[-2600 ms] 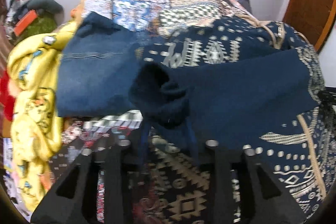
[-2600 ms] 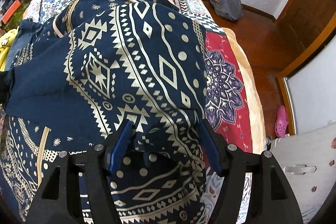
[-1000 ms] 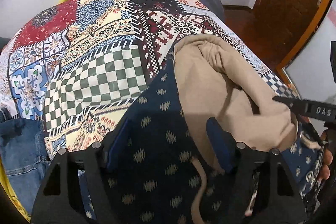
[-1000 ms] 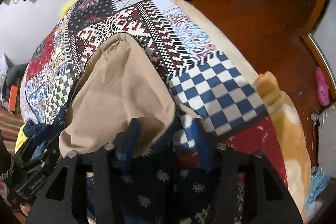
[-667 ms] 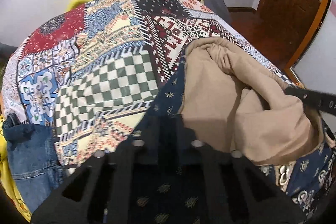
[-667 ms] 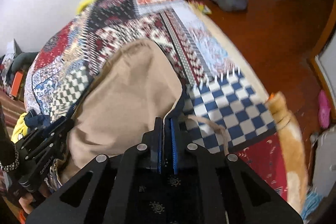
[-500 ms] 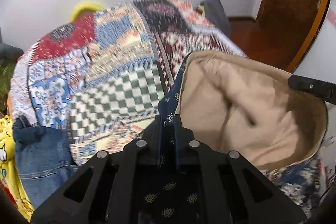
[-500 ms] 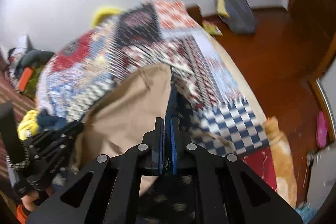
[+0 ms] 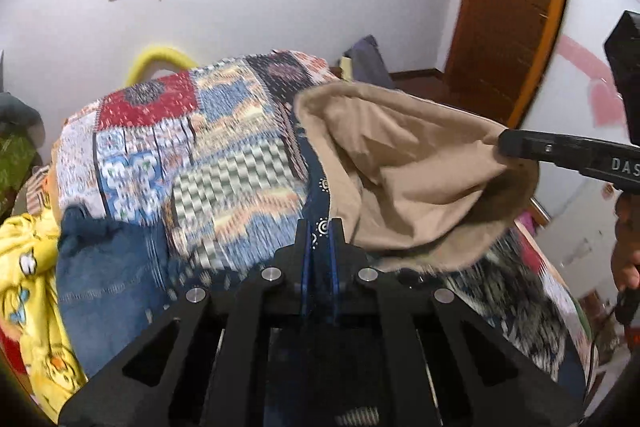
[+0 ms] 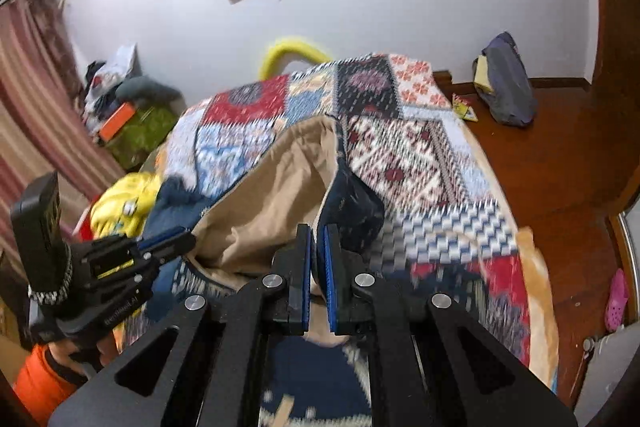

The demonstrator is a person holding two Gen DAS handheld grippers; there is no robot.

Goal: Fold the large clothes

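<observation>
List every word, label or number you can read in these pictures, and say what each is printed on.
"DAS": white letters on the side of the right hand-held gripper, cut off by the picture's edge.
Pale lettering on the body of the left hand-held gripper: too blurred to read.
Nothing else is legible.

right gripper (image 9: 505,143) side: white capitals "DAS" at the right edge of the left wrist view; the word is cut off by the frame.
left gripper (image 10: 191,240) body: a line of small pale lettering, in the right wrist view, too blurred to read.
black block above left gripper (image 10: 40,227): faint yellowish marks, unreadable.
</observation>
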